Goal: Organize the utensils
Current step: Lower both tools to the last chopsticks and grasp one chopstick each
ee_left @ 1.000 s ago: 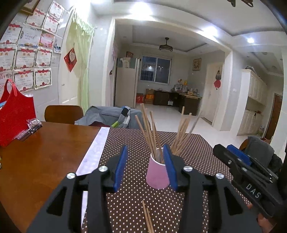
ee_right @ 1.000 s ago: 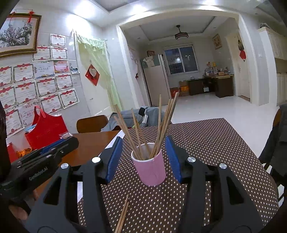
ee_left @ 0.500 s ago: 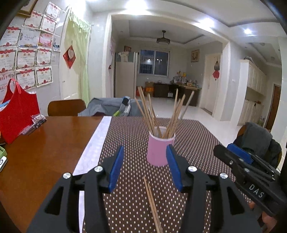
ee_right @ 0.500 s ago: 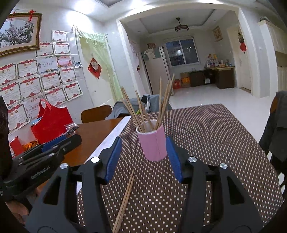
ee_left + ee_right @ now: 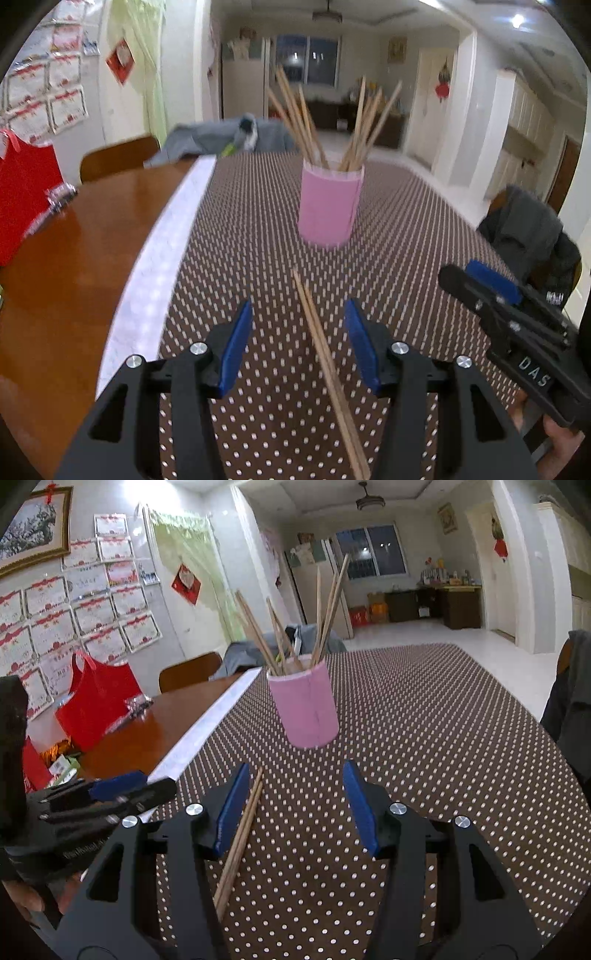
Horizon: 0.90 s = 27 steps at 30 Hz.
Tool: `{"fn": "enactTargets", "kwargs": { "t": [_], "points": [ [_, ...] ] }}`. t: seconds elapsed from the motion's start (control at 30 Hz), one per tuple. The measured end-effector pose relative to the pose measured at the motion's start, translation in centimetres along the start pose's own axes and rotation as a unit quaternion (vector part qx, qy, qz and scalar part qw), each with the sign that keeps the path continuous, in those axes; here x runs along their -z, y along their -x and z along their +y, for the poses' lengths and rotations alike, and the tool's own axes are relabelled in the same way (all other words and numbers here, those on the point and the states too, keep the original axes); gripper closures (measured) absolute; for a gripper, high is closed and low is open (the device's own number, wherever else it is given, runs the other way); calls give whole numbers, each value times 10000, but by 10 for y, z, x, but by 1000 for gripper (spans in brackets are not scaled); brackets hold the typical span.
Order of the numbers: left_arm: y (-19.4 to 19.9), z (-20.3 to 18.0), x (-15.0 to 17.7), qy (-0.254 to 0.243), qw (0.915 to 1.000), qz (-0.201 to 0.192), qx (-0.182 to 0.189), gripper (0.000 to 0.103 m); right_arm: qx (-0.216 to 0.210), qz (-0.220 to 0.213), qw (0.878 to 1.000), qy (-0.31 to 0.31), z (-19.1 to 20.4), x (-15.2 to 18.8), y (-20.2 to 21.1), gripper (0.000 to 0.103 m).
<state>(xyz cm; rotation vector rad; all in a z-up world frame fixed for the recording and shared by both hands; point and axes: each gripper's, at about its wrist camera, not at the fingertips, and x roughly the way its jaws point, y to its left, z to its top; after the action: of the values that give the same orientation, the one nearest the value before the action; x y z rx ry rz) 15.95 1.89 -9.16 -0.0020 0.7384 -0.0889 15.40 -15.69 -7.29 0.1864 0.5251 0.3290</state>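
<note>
With its jaws opening, the left tool point(image 5: 297, 334) straddles the loose chopsticks point(image 5: 325, 363) at the pink cup's point(image 5: 328, 206) six o'clock, untouched; a shallow bite could scatter them.

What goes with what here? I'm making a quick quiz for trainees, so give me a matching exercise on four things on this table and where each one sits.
1. pink cup
2. loose chopsticks
3. red bag
4. white strip

A. flat on the dotted cloth, before the cup
B. along the cloth's edge
C. upright, holding chopsticks
D. on bare wood by the wall

Pairs: 1-C, 2-A, 3-D, 4-B
</note>
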Motion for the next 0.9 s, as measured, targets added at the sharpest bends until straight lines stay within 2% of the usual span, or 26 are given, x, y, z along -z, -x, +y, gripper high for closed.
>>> {"fn": "enactTargets", "kwargs": {
  "t": [0.17, 0.43, 0.73, 0.9],
  "points": [
    [-31, -4, 20, -149, 9983, 555, -52, 51, 30, 292, 9996, 27, -1, 11, -16, 49],
    [-59, -7, 37, -306, 9948, 959, -183, 51, 77, 572, 9983, 33, -7, 18, -30, 48],
    [-67, -5, 37, -306, 9946, 977, -163, 51, 119, 845, 9963, 56, -8, 21, -43, 48],
    [-75, -8, 29, -408, 9939, 963, -341, 48, 190, 984, 9950, -41, -13, 21, -49, 48]
  ]
}}
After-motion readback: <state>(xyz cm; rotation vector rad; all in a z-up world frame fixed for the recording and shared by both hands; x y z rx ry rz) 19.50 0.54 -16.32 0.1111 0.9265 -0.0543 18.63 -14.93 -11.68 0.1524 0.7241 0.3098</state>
